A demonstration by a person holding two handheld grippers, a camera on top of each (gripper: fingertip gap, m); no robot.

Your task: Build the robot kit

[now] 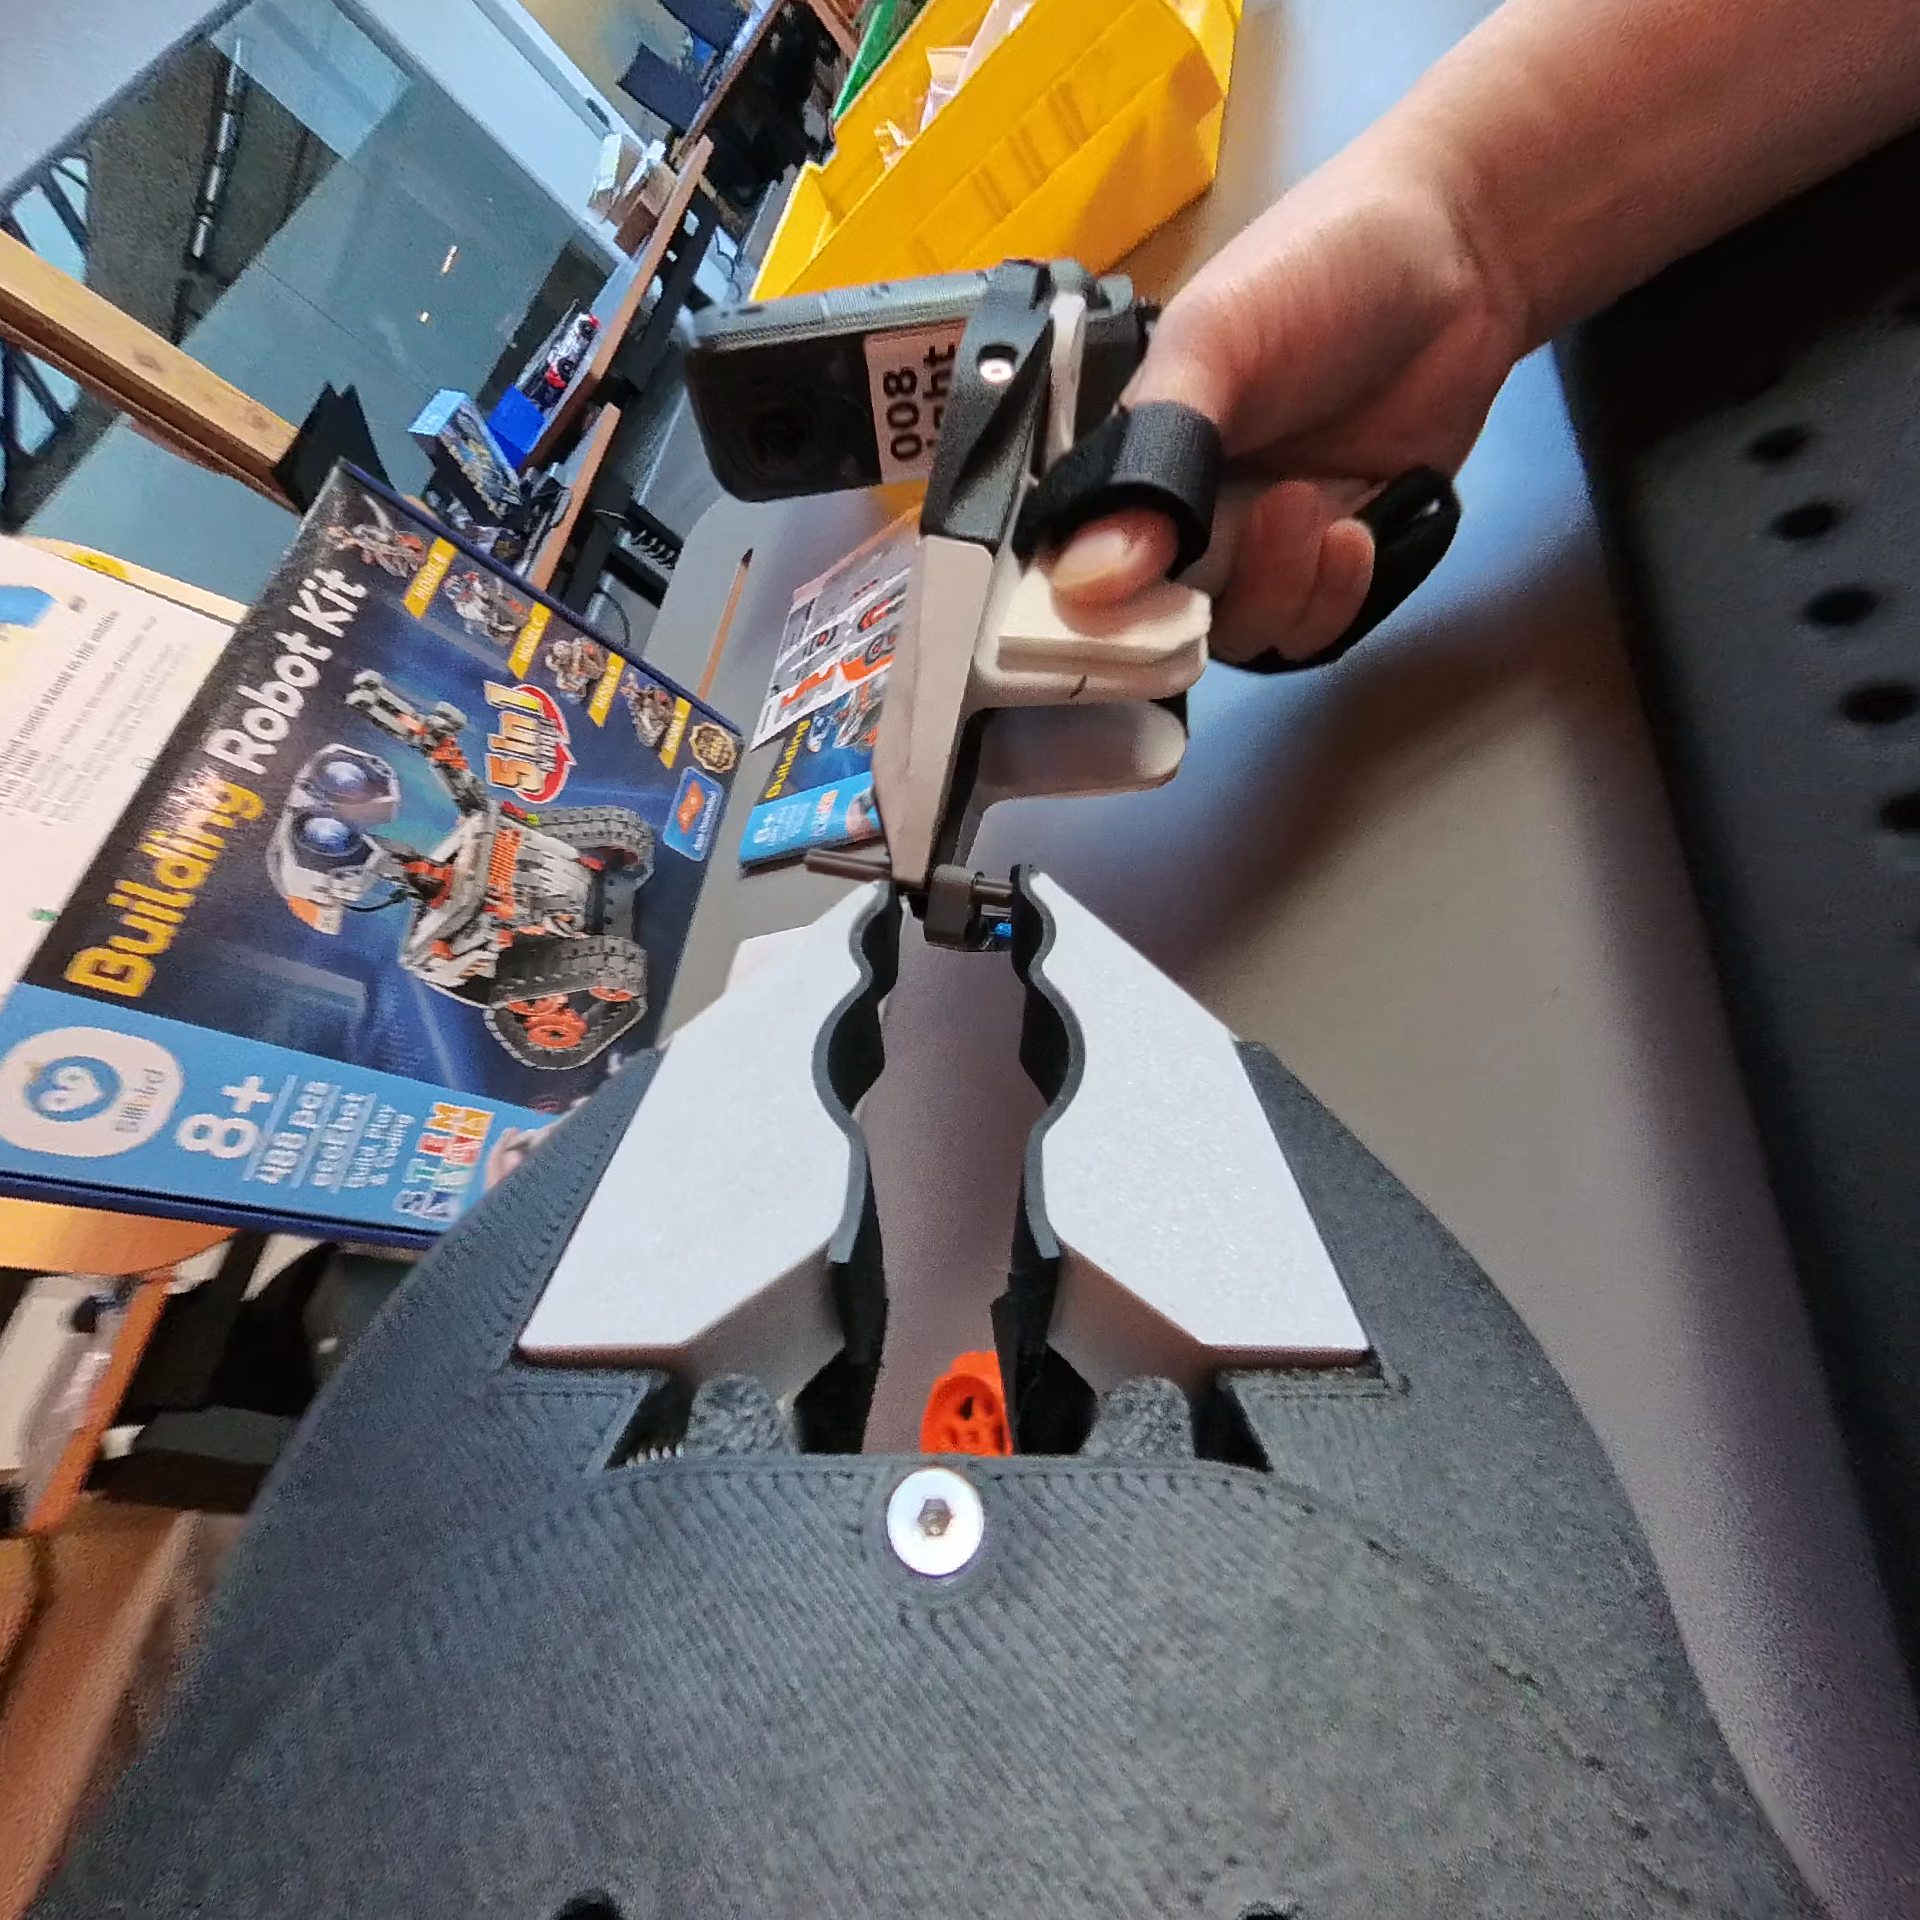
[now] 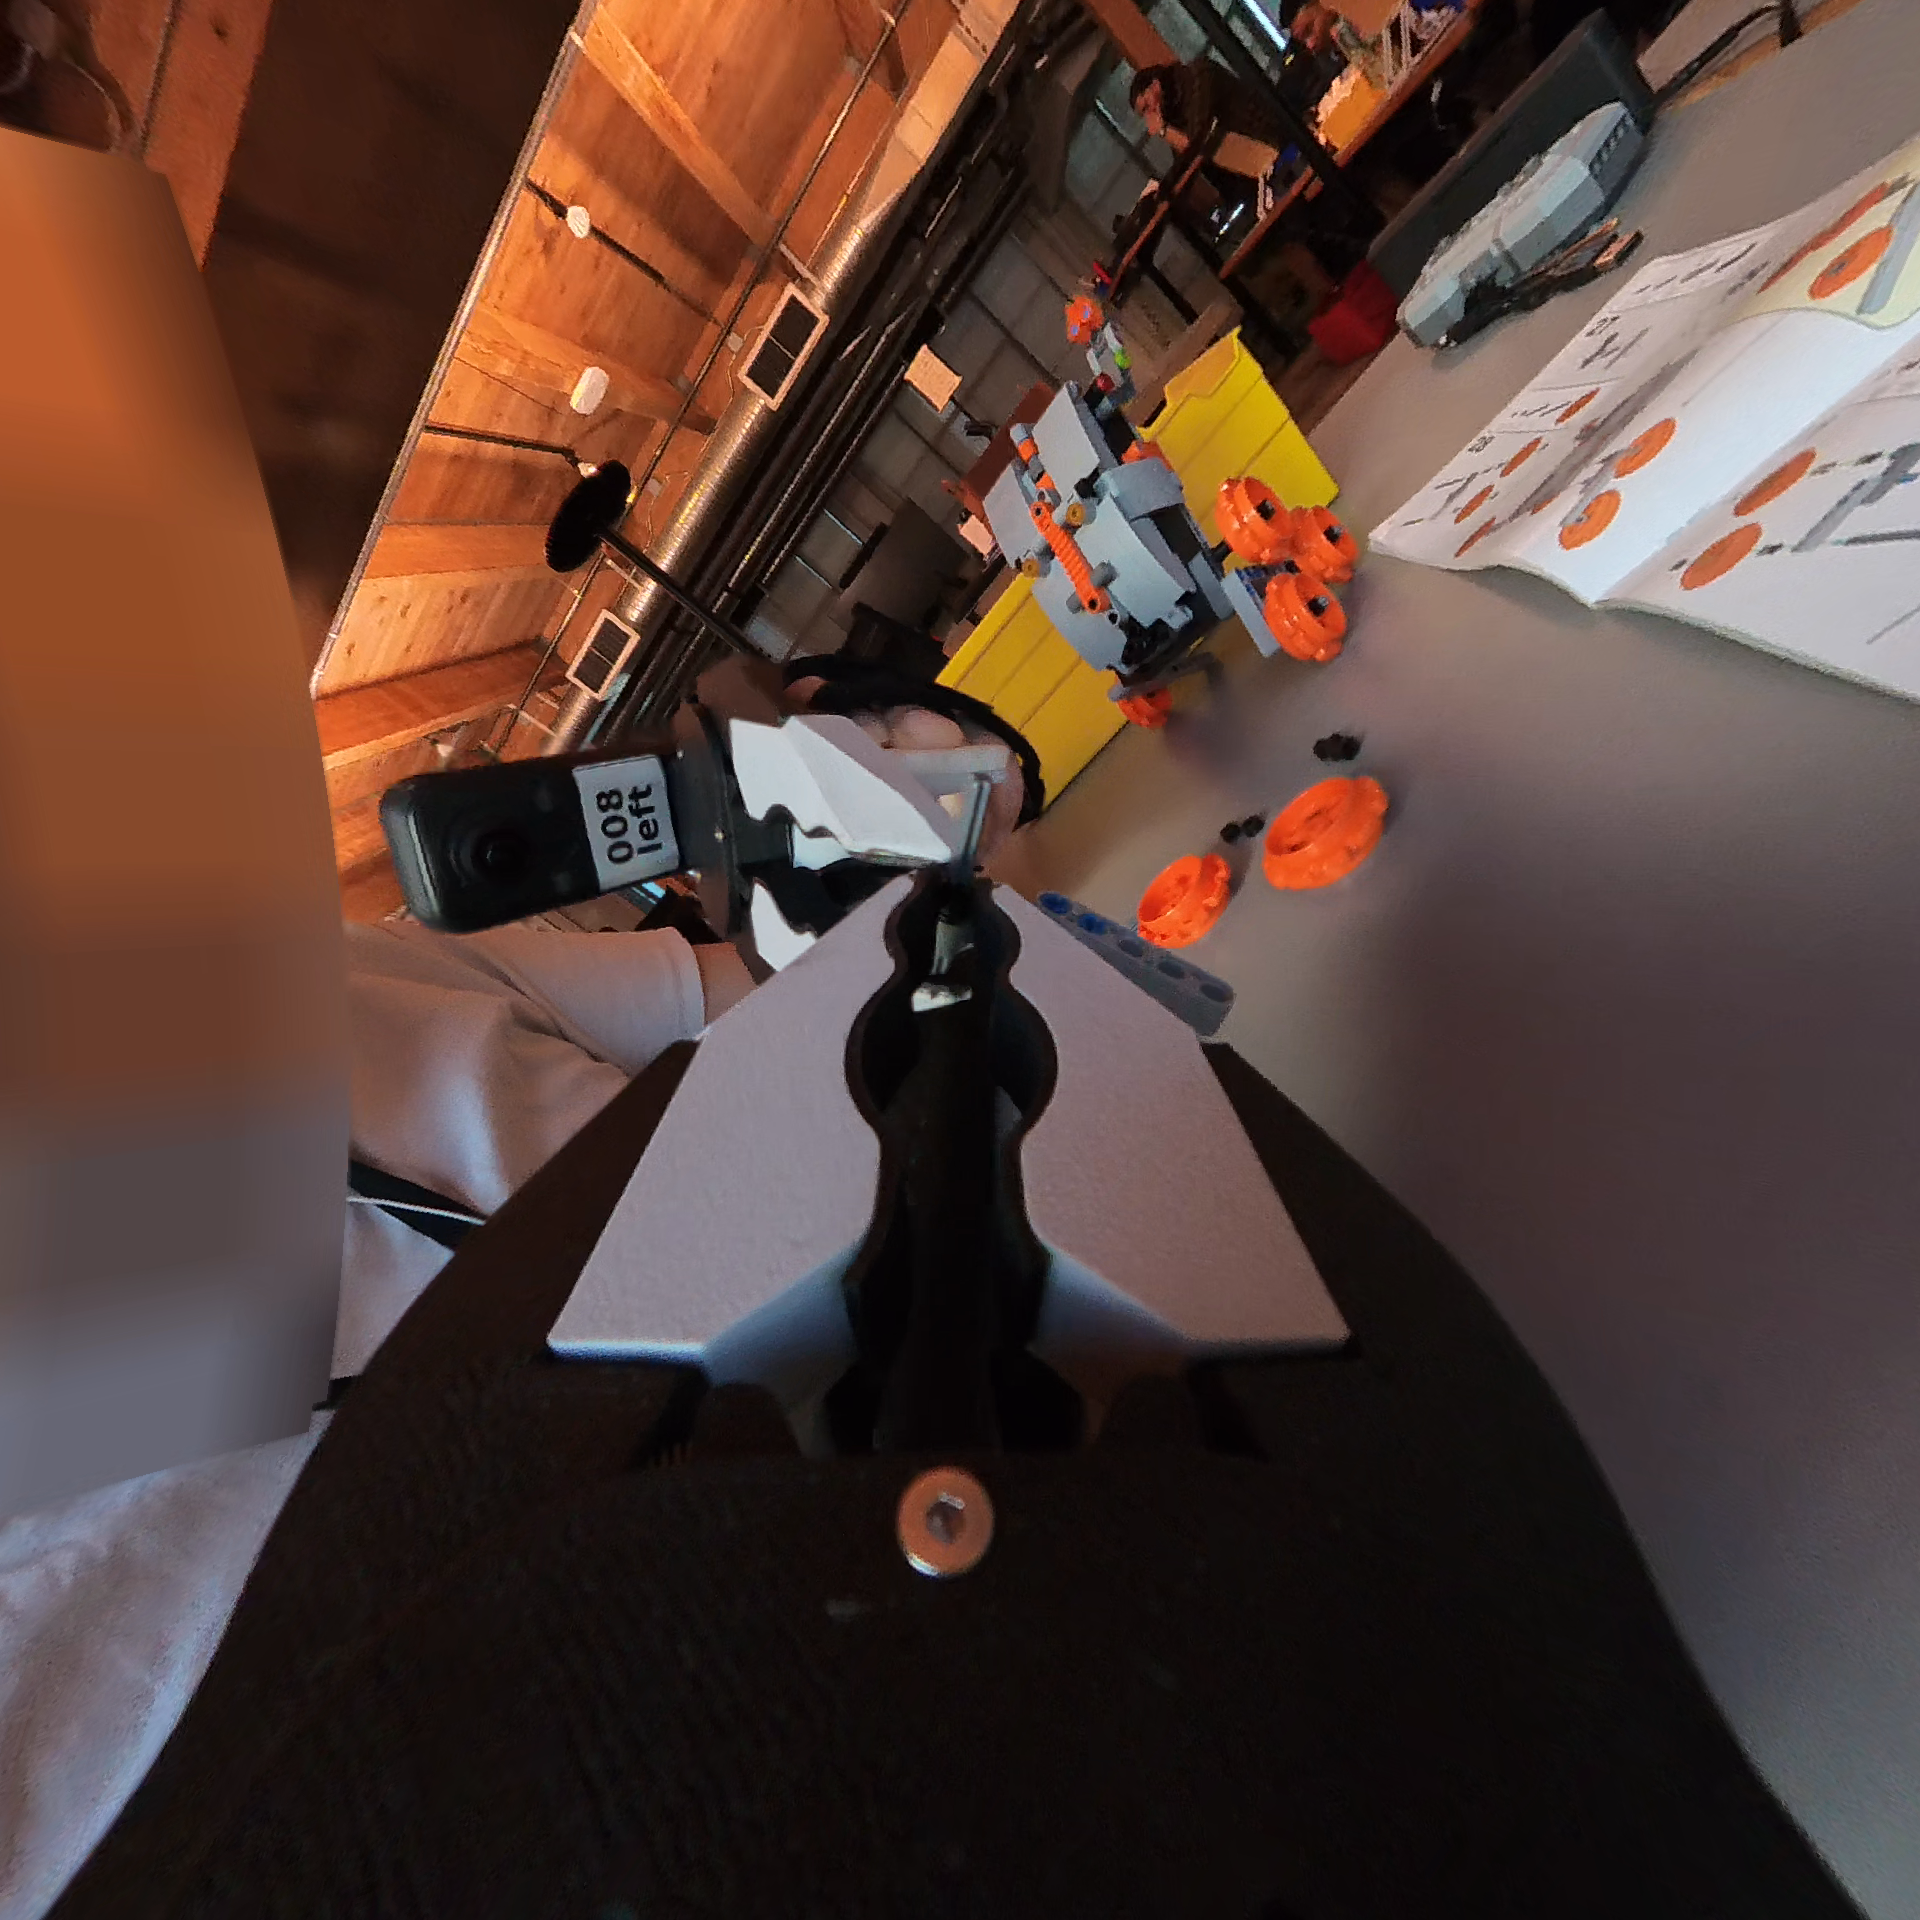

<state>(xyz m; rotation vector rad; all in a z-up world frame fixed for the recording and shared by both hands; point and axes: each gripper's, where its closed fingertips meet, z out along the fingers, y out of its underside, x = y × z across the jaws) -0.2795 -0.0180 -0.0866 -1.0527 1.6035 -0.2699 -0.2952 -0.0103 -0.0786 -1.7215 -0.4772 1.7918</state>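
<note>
Both tools [image 1: 951, 894] [image 2: 951, 904] tip-to-tip on small dark axle piece [image 1: 961, 902], axis crosswise

Grey table [image 2: 1558, 987], wooden ceiling [image 2: 582, 270], glass partition [image 1: 343, 260].

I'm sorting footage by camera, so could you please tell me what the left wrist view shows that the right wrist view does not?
Only the left wrist view: a blue robot kit box, a pencil.

Only the right wrist view: a part-built grey-orange model, loose orange wheels, an open instruction booklet.

Both: the grey table, yellow bins, and the left gripper and right gripper meeting on a small dark axle piece.
</note>
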